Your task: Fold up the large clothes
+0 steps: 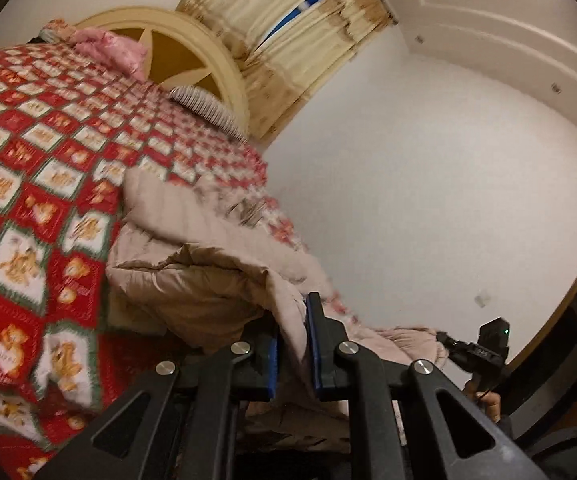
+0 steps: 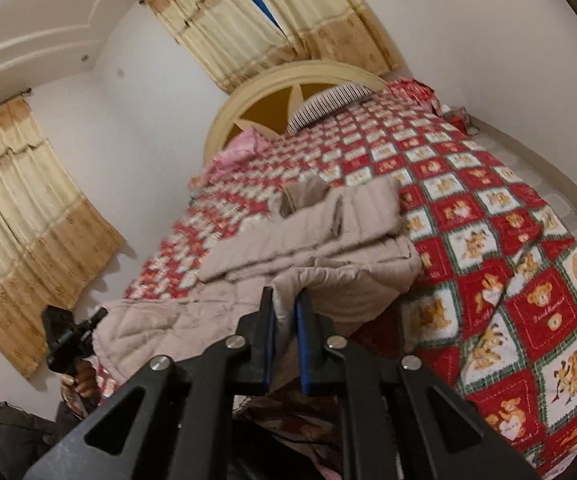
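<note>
My left gripper point(image 1: 292, 344) is closed on the near edge of the beige quilted padded coat point(image 1: 192, 280), with a fold of its fabric pinched between the blue-lined pads point(image 1: 317, 356). My right gripper point(image 2: 285, 344) is likewise closed on the same coat point(image 2: 320, 240), a pale layer of its edge clamped between the two fingers. The coat lies across the near part of the bed, on the red, white and green checked bedspread with teddy-bear motifs point(image 2: 508, 280); its far portion rests flat in folded layers, while the near edge is raised off the bedspread where both grippers hold it. In the left wrist view, the right gripper point(image 1: 484, 348) appears at the lower right, at the far end of the coat's edge, with a hand point(image 1: 488, 402) below it. In the right wrist view, the left gripper point(image 2: 72, 336) appears at the lower left, just beside the coat's other end. A cream arched wooden headboard point(image 2: 288, 76) stands at the far end of the bed, with a striped pillow point(image 2: 328, 104) and a pink cushion point(image 2: 244, 148) against it.
</note>
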Tool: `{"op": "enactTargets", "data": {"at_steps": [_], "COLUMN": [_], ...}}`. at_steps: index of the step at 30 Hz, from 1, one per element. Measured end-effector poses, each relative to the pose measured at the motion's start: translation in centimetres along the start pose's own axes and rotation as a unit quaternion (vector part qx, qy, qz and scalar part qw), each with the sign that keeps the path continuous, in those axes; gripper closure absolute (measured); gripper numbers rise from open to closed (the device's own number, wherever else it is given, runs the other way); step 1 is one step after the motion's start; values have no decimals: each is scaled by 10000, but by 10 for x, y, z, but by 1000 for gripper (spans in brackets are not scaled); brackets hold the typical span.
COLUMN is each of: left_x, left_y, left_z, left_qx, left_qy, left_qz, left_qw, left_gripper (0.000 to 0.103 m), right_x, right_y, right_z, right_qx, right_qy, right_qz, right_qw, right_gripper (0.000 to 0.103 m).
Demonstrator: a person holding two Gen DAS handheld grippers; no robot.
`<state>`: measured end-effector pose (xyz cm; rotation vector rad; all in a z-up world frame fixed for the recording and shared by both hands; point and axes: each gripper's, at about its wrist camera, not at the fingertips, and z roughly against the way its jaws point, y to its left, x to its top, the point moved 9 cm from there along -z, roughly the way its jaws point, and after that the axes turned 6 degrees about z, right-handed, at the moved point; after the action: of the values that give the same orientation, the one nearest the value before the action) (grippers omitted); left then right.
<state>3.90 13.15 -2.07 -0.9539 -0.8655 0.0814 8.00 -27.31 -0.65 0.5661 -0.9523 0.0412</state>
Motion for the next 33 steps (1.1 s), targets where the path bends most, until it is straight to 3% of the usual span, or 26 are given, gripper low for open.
{"op": "enactTargets", "data": {"at_steps": [5, 8, 9, 10, 12, 16, 17, 18, 20, 22, 23, 26, 29, 30, 31, 33], "left_x": [-11, -22, -25, -27, -25, -8, -1, 5, 27, 50, 59, 86, 104, 112, 116, 128], "left_y": [14, 13, 16, 23, 29, 47, 53, 60, 76, 81, 80, 73, 62, 60, 60, 60], "left_z": [11, 8, 9, 13, 22, 53, 63, 70, 85, 83, 77, 34, -31, -57, -72, -119], "left_qx": [183, 377, 456, 516, 559, 1177, 1373, 1529, 1950, 2117, 2070, 1789, 1449, 1358, 1335, 1339], "left_qy": [222, 749, 927, 1126, 1192, 969, 948, 935, 750, 553, 492, 385, 400, 420, 439, 513], "left_qz": [-89, -422, -433, -348, -252, -547, -662, -690, -647, -607, -591, -584, -573, -504, -472, -446], "left_qw": [9995, 9956, 9937, 9917, 9910, 9868, 9838, 9814, 9758, 9739, 9753, 9814, 9870, 9886, 9890, 9887], "left_gripper": [91, 87, 86, 86, 85, 74, 65, 58, 56, 56, 55, 38, 37, 36, 36, 35], "right_x": [-26, -30, -32, -35, -36, -17, -13, -7, 3, 16, 25, 53, 88, 100, 111, 129], "right_y": [-15, -17, -19, -22, -33, -54, -57, -59, -58, -51, -45, -27, -14, -11, -10, -14], "right_z": [0, -1, -3, -4, -1, 24, 25, 24, 12, -11, -29, -90, -159, -181, -201, -248], "right_qx": [-166, -54, -69, -114, -303, -689, -806, -925, -1000, -941, -899, -776, -651, -576, -482, -492], "right_qy": [300, 447, 570, 707, 743, 158, 120, 90, 126, 247, 384, 744, 994, 1002, 1011, 1101], "right_qz": [0, -37, -78, -151, -353, -424, -370, -278, -140, 39, 173, 469, 489, 382, 234, -57], "right_qw": [9994, 9990, 9983, 9973, 9961, 9966, 9960, 9953, 9948, 9952, 9951, 9931, 9917, 9926, 9934, 9927], "right_gripper": [90, 85, 75, 48, 14, 13, 14, 16, 21, 37, 38, 38, 32, 25, 17, 14]}}
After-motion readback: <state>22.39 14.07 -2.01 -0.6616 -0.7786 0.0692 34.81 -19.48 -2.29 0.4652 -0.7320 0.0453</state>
